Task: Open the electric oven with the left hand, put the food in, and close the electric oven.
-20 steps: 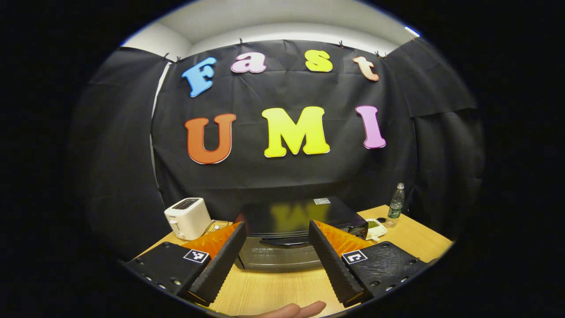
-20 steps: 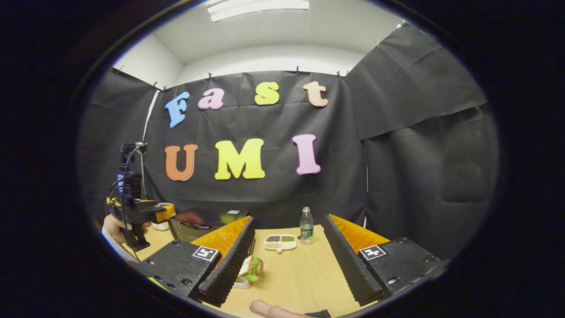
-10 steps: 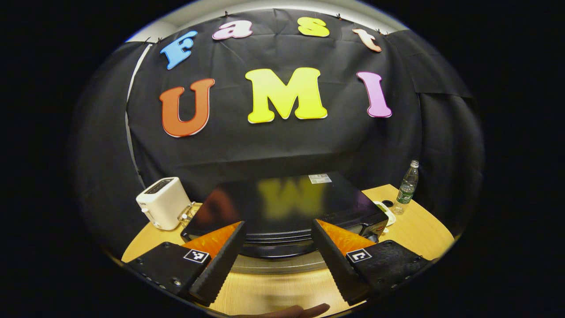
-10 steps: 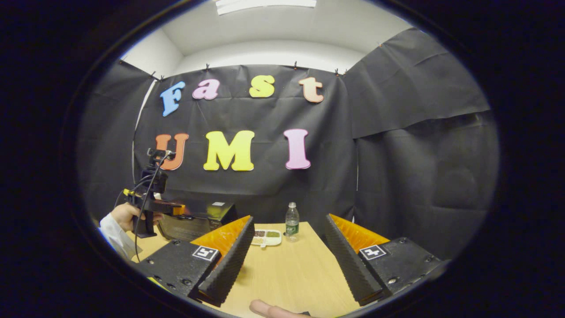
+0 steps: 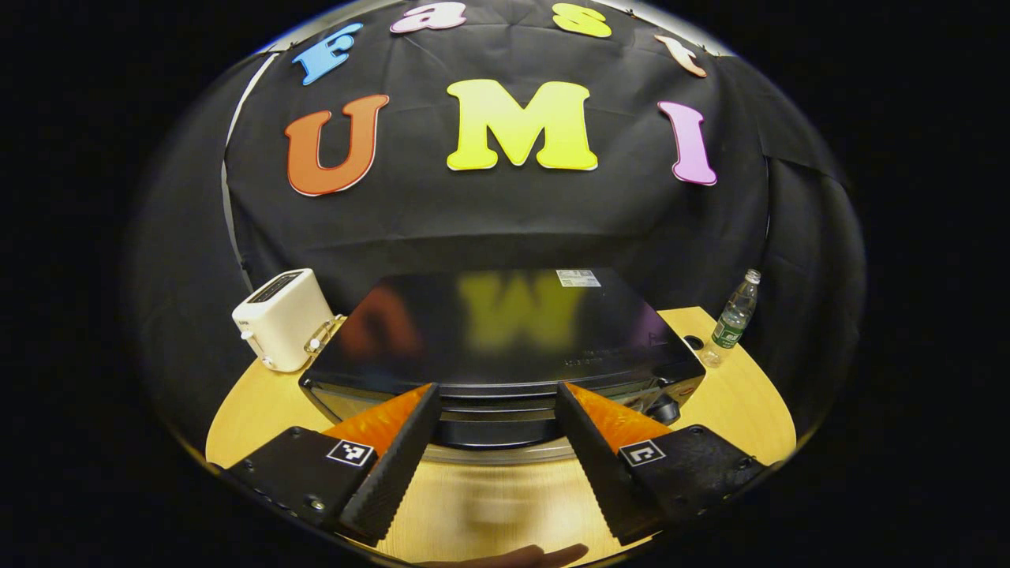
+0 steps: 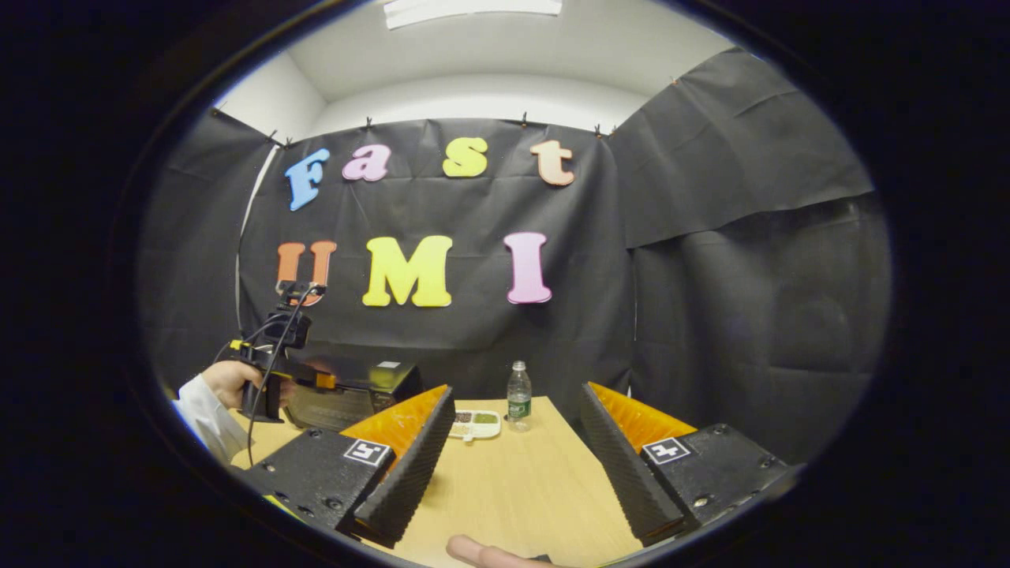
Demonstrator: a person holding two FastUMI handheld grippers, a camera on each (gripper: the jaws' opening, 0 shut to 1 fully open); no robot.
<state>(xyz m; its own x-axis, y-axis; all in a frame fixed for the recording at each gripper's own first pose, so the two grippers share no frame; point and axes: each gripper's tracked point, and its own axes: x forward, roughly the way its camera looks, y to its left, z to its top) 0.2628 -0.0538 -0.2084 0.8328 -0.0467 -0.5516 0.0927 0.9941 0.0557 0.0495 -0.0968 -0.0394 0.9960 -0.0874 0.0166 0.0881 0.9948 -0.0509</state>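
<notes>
The black electric oven (image 5: pixel 505 331) stands on the wooden table (image 5: pixel 734 402), its door closed. Its dark handle (image 5: pixel 493 414) runs across the front, right at the tips of my open left gripper (image 5: pixel 497 394), which straddle its middle without pressing on it. In the right gripper view the oven (image 6: pixel 347 394) sits at the far left, with a hand (image 6: pixel 229 383) holding the left gripper (image 6: pixel 316 380) against its front. A white compartment tray of food (image 6: pixel 473 424) lies mid-table. My right gripper (image 6: pixel 517 392) hangs open over the table, holding nothing.
A white toaster (image 5: pixel 276 319) stands left of the oven. A clear water bottle (image 5: pixel 734 315) stands at the back right, next to the food tray in the right gripper view (image 6: pixel 518 394). Bare tabletop (image 6: pixel 513 489) lies beneath the right gripper.
The left gripper has moved forward and down until its tips reach the oven handle. The right gripper view has swung slightly, and a sandwich by its left finger has left view.
</notes>
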